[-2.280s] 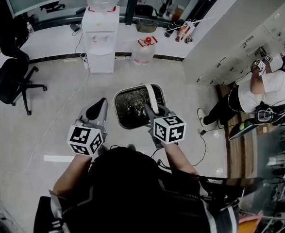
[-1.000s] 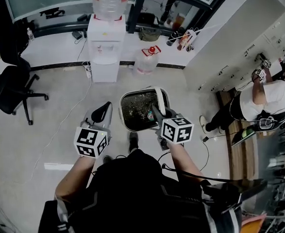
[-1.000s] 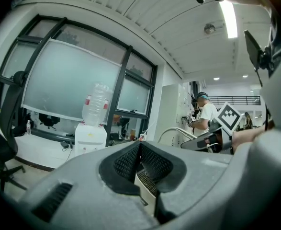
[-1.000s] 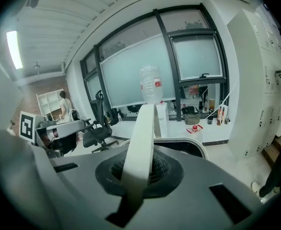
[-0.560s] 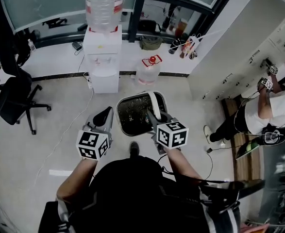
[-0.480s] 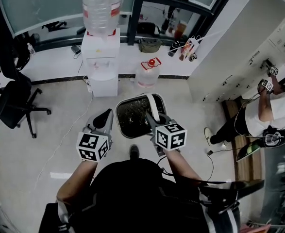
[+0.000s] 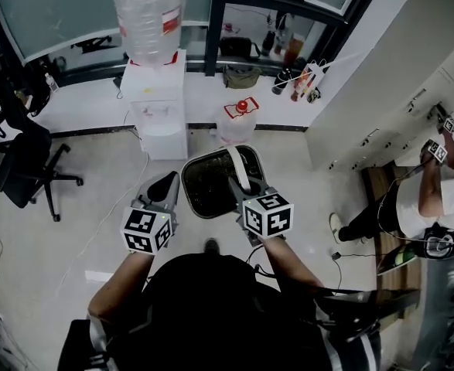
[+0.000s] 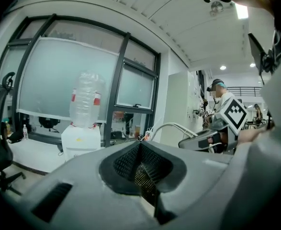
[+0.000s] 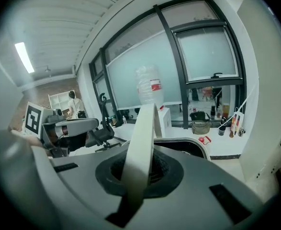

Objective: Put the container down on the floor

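Starting at nine o'clock in the head view: a black office chair (image 7: 25, 165) on the pale floor (image 7: 95, 207). Toward eleven o'clock, a white water dispenser (image 7: 157, 118) topped with a clear bottle (image 7: 149, 14).

Just left of centre, the left gripper (image 7: 165, 181), pointing to twelve o'clock. Closed pad against pad in the left gripper view, with nothing caught between.

At centre, the container (image 7: 211, 188): a dark bin with a pale rim, hanging by its white handle (image 7: 238, 165) above the floor. At six o'clock of it, a shoe (image 7: 209, 246).

On the container's three o'clock side, the right gripper (image 7: 240, 184), clamped tight on that handle. In the right gripper view, the pale handle (image 9: 142, 138) rising straight out from between the closed jaws, with the container (image 9: 196, 140) just behind.

At twelve o'clock of the container, a water jug (image 7: 238, 122) with a red cap, near the wall. From one to two o'clock, white cabinets (image 7: 389, 91). At three o'clock, another person (image 7: 443, 199) reaching toward them.
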Action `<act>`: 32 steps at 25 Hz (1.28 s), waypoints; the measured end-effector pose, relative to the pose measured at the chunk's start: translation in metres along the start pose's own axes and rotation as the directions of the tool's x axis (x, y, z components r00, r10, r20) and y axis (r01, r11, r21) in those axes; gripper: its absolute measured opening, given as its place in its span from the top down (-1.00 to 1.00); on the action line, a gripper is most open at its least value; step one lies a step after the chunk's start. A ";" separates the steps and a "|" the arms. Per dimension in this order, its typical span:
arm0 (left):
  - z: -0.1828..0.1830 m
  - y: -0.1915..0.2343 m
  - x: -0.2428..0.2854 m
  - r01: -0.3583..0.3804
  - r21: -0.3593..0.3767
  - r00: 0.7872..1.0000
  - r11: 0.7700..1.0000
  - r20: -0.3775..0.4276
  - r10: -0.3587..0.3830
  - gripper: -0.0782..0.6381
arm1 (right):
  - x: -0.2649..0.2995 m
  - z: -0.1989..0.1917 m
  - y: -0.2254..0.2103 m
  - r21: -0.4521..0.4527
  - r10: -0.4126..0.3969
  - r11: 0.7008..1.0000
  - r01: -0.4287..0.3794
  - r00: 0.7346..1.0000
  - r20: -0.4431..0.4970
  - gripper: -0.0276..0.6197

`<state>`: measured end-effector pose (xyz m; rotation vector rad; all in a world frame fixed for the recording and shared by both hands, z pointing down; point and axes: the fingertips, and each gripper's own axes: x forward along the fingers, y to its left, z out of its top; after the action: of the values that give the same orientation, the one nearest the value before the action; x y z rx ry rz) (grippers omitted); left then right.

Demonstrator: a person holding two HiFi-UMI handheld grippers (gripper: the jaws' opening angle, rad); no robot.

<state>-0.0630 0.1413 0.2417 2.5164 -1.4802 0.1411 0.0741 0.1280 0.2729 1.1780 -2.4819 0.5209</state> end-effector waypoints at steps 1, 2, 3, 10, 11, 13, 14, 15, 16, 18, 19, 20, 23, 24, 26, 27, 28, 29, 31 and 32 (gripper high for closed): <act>0.000 -0.001 0.006 -0.004 -0.003 1.000 1.000 -0.005 0.004 0.76 | 0.002 0.001 -0.006 -0.004 0.007 1.000 -0.007 1.000 -0.003 0.89; 0.001 -0.002 0.012 -0.007 -0.006 1.000 1.000 -0.008 0.007 0.76 | 0.004 0.003 -0.011 -0.006 0.012 1.000 -0.012 1.000 -0.004 0.89; 0.002 -0.003 0.018 -0.009 -0.008 1.000 1.000 -0.010 0.009 0.76 | 0.005 0.004 -0.018 -0.007 0.017 1.000 -0.017 1.000 -0.005 0.89; 0.008 -0.006 0.053 -0.056 0.045 0.998 0.997 -0.023 0.057 0.76 | 0.014 0.008 -0.053 -0.016 0.070 0.997 -0.070 0.997 -0.017 0.89; 0.009 -0.007 0.057 -0.058 0.058 0.998 0.997 -0.024 0.060 0.76 | 0.015 0.008 -0.056 -0.023 0.078 0.997 -0.078 0.997 -0.019 0.89; 0.009 -0.007 0.062 -0.060 0.065 0.998 0.996 -0.030 0.062 0.76 | 0.017 0.009 -0.062 -0.035 0.088 0.995 -0.089 0.996 -0.026 0.89; 0.008 -0.006 0.065 -0.062 0.063 0.997 0.996 -0.035 0.065 0.76 | 0.019 0.009 -0.065 -0.036 0.091 0.995 -0.092 0.995 -0.029 0.89; 0.008 -0.006 0.068 -0.065 0.060 0.997 0.996 -0.040 0.067 0.76 | 0.021 0.009 -0.068 -0.035 0.092 0.995 -0.093 0.995 -0.031 0.89; 0.007 -0.005 0.071 -0.066 0.055 0.997 0.996 -0.044 0.069 0.76 | 0.022 0.010 -0.071 -0.032 0.092 0.995 -0.093 0.995 -0.033 0.89; 0.005 -0.003 0.075 -0.065 0.045 0.996 0.997 -0.051 0.068 0.76 | 0.026 0.011 -0.076 -0.023 0.094 0.995 -0.094 0.995 -0.035 0.89; 0.004 -0.002 0.077 -0.066 0.042 0.996 0.997 -0.054 0.068 0.76 | 0.028 0.012 -0.078 -0.022 0.094 0.995 -0.095 0.995 -0.036 0.89; 0.002 0.000 0.080 -0.068 0.041 0.996 0.997 -0.058 0.070 0.76 | 0.031 0.013 -0.081 -0.024 0.094 0.995 -0.095 0.995 -0.037 0.89; -0.004 0.007 0.089 -0.075 0.019 0.995 0.997 -0.069 0.076 0.76 | 0.040 0.015 -0.087 -0.033 0.093 0.995 -0.094 0.995 -0.049 0.89; -0.005 0.009 0.092 -0.072 0.007 0.995 0.997 -0.068 0.072 0.76 | 0.043 0.015 -0.088 -0.033 0.090 0.995 -0.092 0.994 -0.055 0.89; -0.005 0.014 0.098 -0.058 -0.011 0.997 0.998 -0.060 0.057 0.76 | 0.049 0.016 -0.091 -0.031 0.081 0.996 -0.083 0.995 -0.064 0.89; -0.004 0.017 0.102 -0.047 -0.017 0.997 0.999 -0.054 0.046 0.76 | 0.053 0.018 -0.092 -0.029 0.076 0.997 -0.078 0.995 -0.065 0.89; -0.002 0.021 0.106 -0.037 -0.022 0.998 0.999 -0.049 0.036 0.76 | 0.058 0.019 -0.093 -0.029 0.072 0.997 -0.074 0.995 -0.066 0.89; -0.001 0.025 0.110 -0.027 -0.026 0.999 0.999 -0.046 0.026 0.76 | 0.063 0.021 -0.094 -0.032 0.070 0.997 -0.072 0.995 -0.067 0.89; -0.001 0.035 0.118 -0.009 -0.030 0.999 0.999 -0.045 0.007 0.76 | 0.074 0.023 -0.094 -0.042 0.068 0.997 -0.072 0.995 -0.069 0.89; -0.001 0.041 0.122 0.000 -0.033 0.999 0.999 -0.046 -0.001 0.76 | 0.079 0.024 -0.095 -0.044 0.065 0.997 -0.068 0.995 -0.072 0.89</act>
<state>-0.0389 0.0186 0.2713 2.4704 -1.4527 0.1723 0.0977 0.0084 0.3044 1.0440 -2.4663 0.5110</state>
